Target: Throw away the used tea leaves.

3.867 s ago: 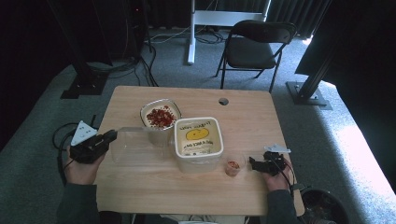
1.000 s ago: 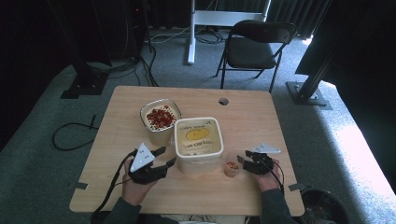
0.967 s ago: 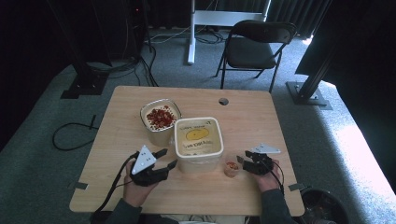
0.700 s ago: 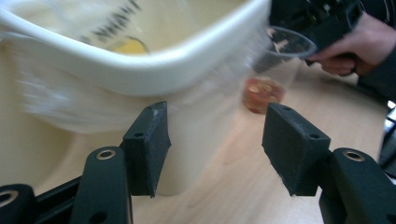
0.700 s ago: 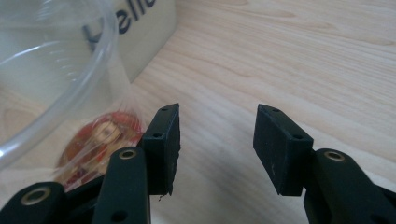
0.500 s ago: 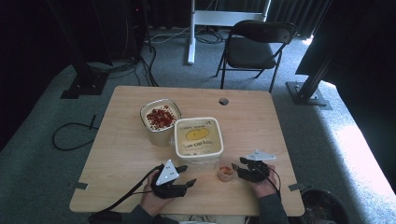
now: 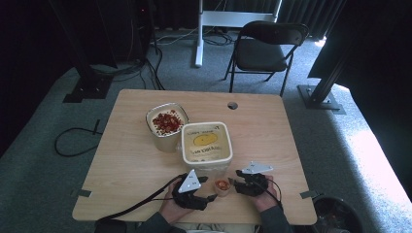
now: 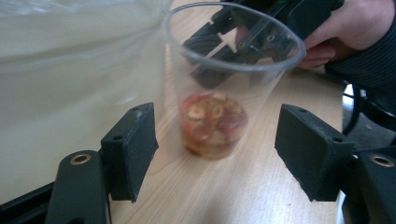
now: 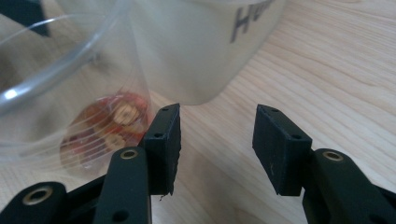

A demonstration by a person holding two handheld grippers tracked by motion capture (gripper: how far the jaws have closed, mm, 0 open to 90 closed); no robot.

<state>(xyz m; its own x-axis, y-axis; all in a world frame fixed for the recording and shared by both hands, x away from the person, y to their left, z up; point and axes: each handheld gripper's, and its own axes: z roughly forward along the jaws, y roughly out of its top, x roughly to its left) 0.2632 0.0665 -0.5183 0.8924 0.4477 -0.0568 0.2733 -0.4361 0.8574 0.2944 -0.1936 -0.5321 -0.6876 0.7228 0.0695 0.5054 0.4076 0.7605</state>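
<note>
A small clear plastic cup (image 7: 222, 185) with red and orange bits in its bottom stands near the table's front edge. My left gripper (image 7: 209, 189) is just left of it, open, and in the left gripper view the cup (image 8: 213, 123) stands a little ahead of the gripper (image 8: 217, 116), in line with the gap between the jaws. My right gripper (image 7: 236, 179) is open on the cup's other side. The cup (image 9: 70, 107) lies outside its left jaw, and nothing is between the jaws of that gripper (image 9: 217, 121).
A white lidded tub (image 7: 206, 142) stands right behind the cup, and its wall (image 9: 201, 46) looms close in the right gripper view. A bowl of red pieces (image 7: 166, 124) sits behind it to the left. The person's right hand (image 8: 364, 23) is beyond the cup.
My left gripper has swung from the table's left edge to the front middle, up to the cup. The cup and my right gripper have shifted a little left and nearer the front edge.
</note>
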